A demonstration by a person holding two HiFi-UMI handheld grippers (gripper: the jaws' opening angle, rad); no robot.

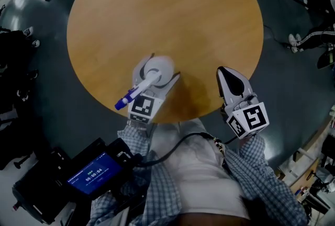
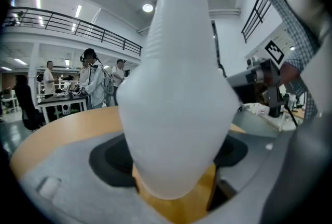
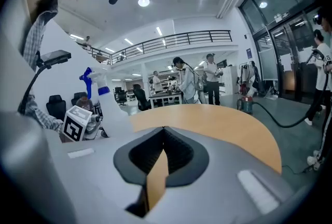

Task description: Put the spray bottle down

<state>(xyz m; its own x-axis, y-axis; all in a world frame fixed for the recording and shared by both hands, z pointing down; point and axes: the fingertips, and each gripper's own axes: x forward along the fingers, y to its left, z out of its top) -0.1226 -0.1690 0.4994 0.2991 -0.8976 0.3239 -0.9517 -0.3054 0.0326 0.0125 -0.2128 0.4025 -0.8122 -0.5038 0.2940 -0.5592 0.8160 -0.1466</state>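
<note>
A white spray bottle (image 1: 158,69) with a blue nozzle (image 1: 123,101) is over the near part of the round wooden table (image 1: 172,15), tilted with its nozzle toward the person. My left gripper (image 1: 156,82) is shut on its body. In the left gripper view the bottle (image 2: 176,88) fills the space between the jaws, its base just above the wood. My right gripper (image 1: 226,74) hovers shut and empty at the table's near right edge, its jaws meeting (image 3: 163,132). The right gripper view shows the bottle (image 3: 99,97) at the left, next to the left gripper's marker cube (image 3: 75,124).
A dark device with a lit blue screen (image 1: 96,173) hangs at the person's waist, cabled upward. Several people (image 3: 187,83) stand around work tables beyond the round table. A vacuum with a hose (image 3: 248,103) sits on the floor at the right. Shoes (image 1: 296,41) show on the floor.
</note>
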